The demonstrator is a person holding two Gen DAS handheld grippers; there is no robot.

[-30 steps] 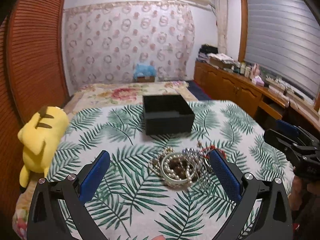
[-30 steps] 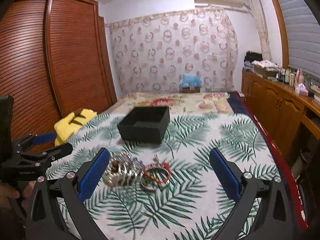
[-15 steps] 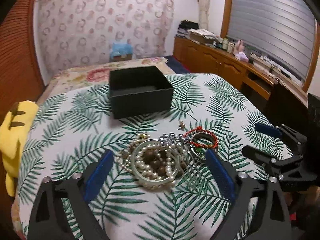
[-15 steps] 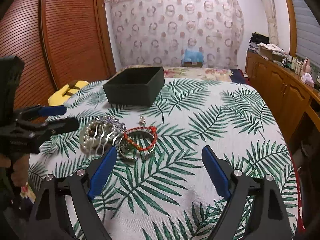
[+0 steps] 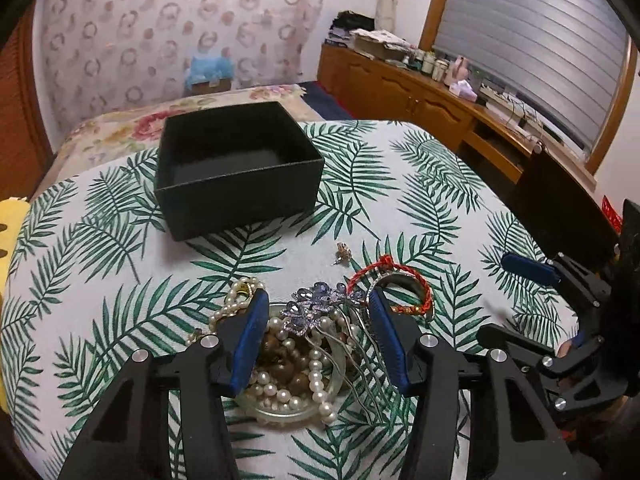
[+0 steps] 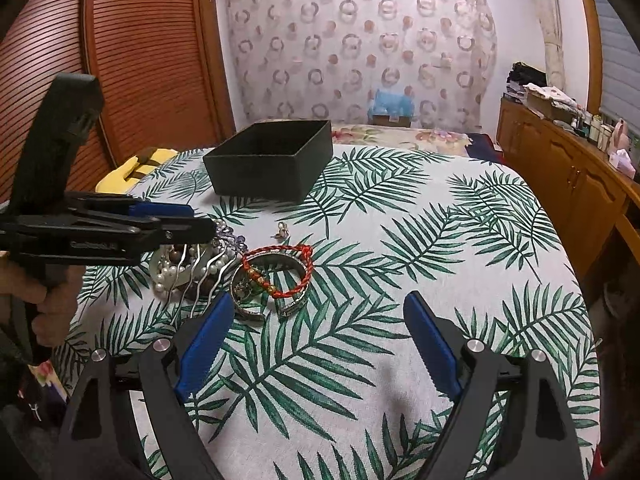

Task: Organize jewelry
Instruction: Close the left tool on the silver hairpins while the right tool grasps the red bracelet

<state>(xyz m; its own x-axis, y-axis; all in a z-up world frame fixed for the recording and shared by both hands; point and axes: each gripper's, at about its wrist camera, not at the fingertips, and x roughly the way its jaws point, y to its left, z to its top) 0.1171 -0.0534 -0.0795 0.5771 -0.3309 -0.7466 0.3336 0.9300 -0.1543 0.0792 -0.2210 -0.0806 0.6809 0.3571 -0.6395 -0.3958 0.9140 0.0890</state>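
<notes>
A heap of jewelry lies on the leaf-print tablecloth [image 5: 400, 184]: a pearl necklace [image 5: 316, 380], a clear bangle [image 5: 280, 412], a purple-flower hair comb [image 5: 316, 308], a red cord bracelet [image 5: 384, 262] and a small earring [image 5: 343, 250]. Beyond it stands an open black box [image 5: 248, 196], empty. My left gripper [image 5: 318, 296] hangs over the heap, jaws closing, the comb and pearls between its blue pads; I see no pad pressing on them. My right gripper [image 6: 319, 299] is open over bare cloth, the red bracelet [image 6: 296, 249] and a silver bangle [image 6: 248, 308] just ahead to its left.
A yellow plush toy [image 6: 136, 164] sits at the table's left edge. A bed with a floral cover [image 6: 400, 134] lies behind the table, and wooden cabinets [image 6: 568, 176] run along the right. A person's hand [image 6: 52, 304] holds the left gripper's handle.
My left gripper has come forward and down over the jewelry heap, and its jaws have narrowed around the comb and pearls. The right gripper sank toward the table, then held still.
</notes>
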